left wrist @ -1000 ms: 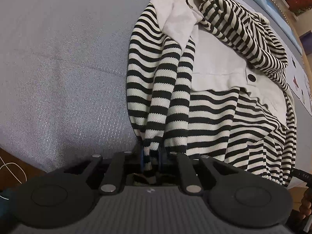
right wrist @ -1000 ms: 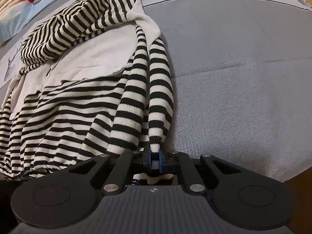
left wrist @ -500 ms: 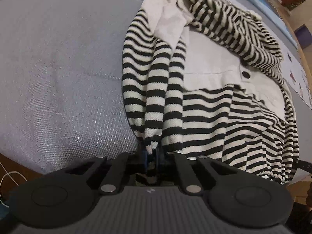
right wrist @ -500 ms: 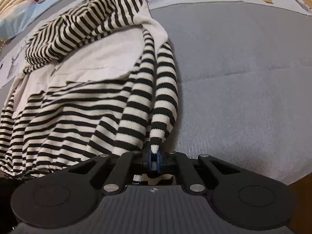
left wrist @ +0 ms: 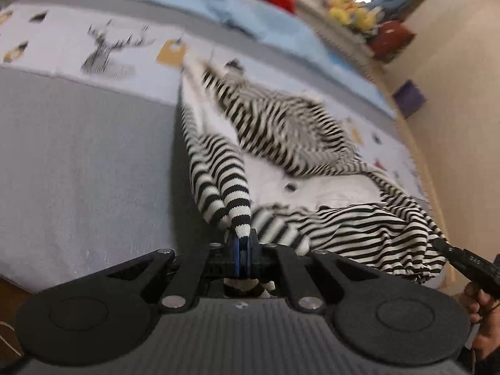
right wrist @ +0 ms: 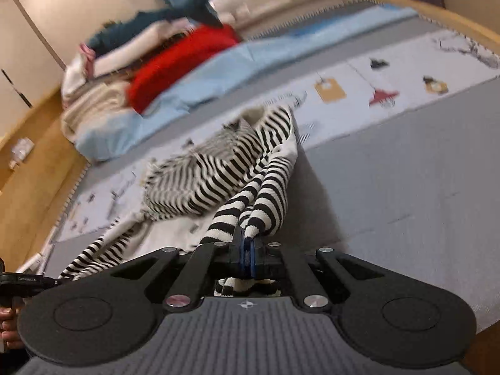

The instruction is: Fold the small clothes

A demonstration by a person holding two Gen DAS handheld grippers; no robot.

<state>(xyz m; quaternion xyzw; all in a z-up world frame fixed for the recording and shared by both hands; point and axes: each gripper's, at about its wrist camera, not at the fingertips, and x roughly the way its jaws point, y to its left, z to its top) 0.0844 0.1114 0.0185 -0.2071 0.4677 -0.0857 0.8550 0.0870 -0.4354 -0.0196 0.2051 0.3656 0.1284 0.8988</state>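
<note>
- Striped garment [left wrist: 312,143]: a small black-and-white knit piece with a plain cream panel and a dark button. It lies on the grey mat of a bed [left wrist: 78,172], its far end reaching the band of printed pictures across the bed cover.
- Left claw [left wrist: 242,250]: clamped on one striped corner of the near edge; a bunch of fabric passes between the pads and pokes out behind them.
- Right claw [right wrist: 247,254]: also clamped on striped fabric, at the opposite near corner, with a tuft of knit showing behind the pads.
- State of the garment: from both claws the fabric stretches taut in ropes toward the far part, which rests crumpled on the bed. The near edge appears lifted off the mat; the middle sags.
- Done so far, as I judge it: both near corners are gripped and raised, which looks like the start of a first fold.
- Left to do: carry the raised edge over toward the far end, lay it flat, release, then fold again and smooth it. No neat fold is visible yet.
- Beyond the garment, toward the head of the bed, sit a light blue blanket [right wrist: 218,68] and a red item [right wrist: 175,62]; both are blurred.
- Whether other small clothes wait to be folded I cannot tell.
</note>
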